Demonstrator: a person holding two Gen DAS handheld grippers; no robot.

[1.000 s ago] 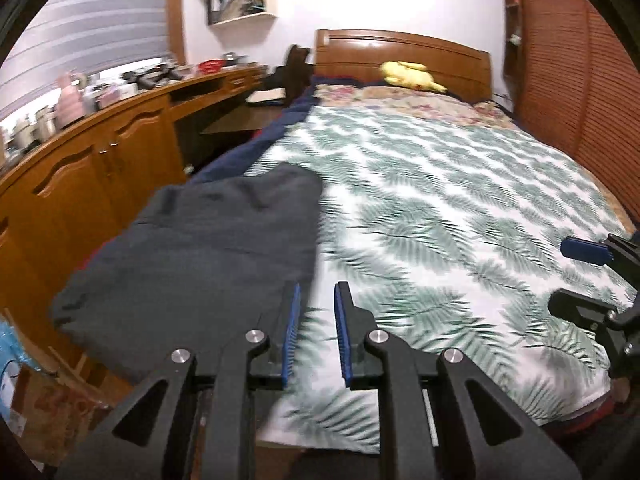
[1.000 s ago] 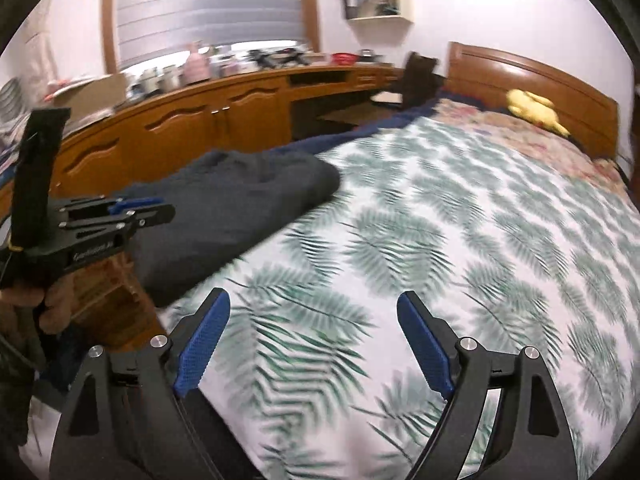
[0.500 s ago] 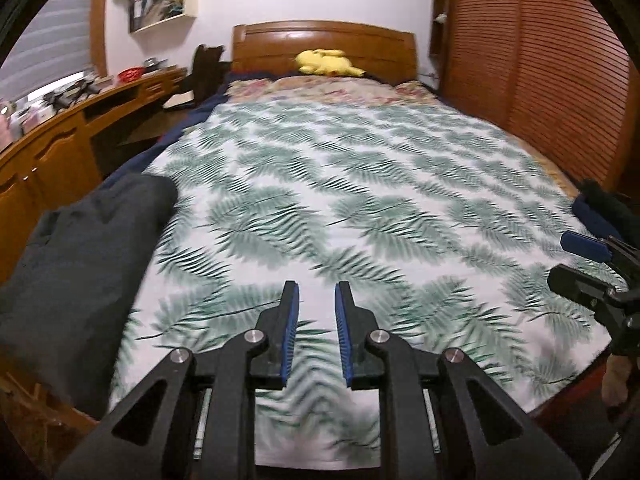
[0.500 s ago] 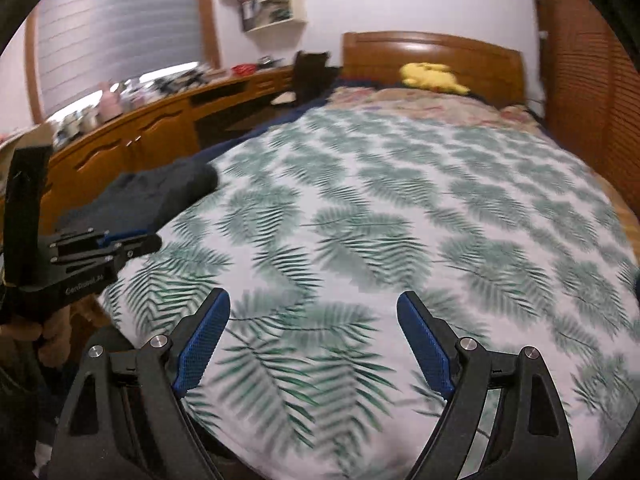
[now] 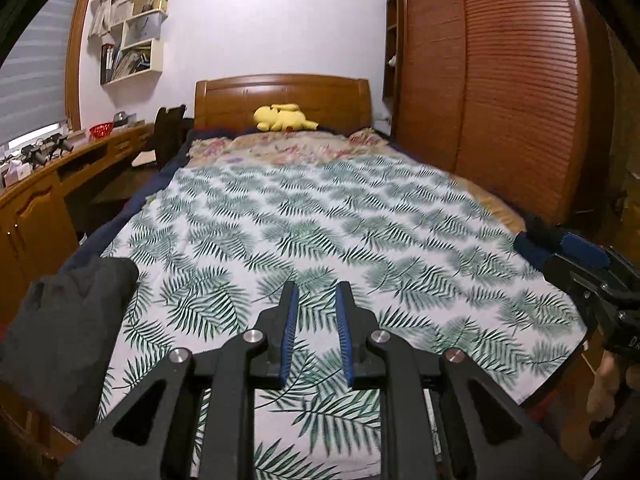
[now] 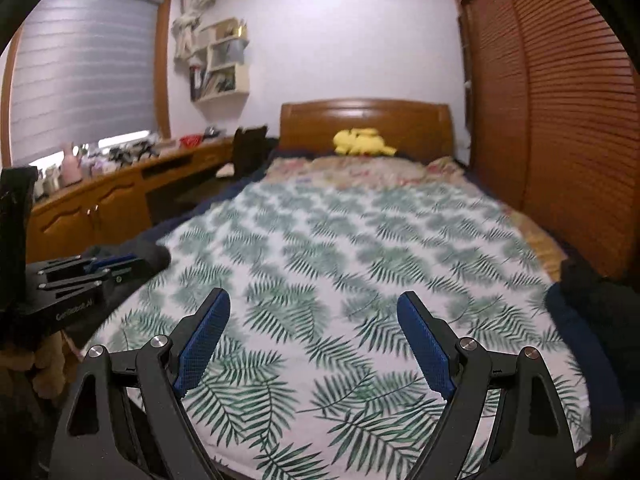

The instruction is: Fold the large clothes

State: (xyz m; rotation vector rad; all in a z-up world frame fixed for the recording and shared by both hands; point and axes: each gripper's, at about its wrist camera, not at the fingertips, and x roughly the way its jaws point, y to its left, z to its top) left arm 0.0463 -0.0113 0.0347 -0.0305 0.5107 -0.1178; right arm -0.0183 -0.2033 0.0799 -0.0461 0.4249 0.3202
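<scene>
Left wrist view: a red basket (image 5: 100, 131) sits on the wooden bench (image 5: 36, 196) at left; its contents cannot be made out. A bed (image 5: 320, 232) under a fern-print sheet fills the room, a yellow plush toy (image 5: 285, 117) by the headboard. The dark grey garment (image 5: 64, 320) lies bunched at the bed's near-left corner. The left gripper (image 5: 316, 322) hovers over the sheet, jaws narrowly parted, holding nothing.

Right wrist view: the right gripper (image 6: 314, 344) points slightly down at the sheet, jaws spread wide and empty. More dark clothes (image 6: 592, 304) lie at the bed's right edge.
</scene>
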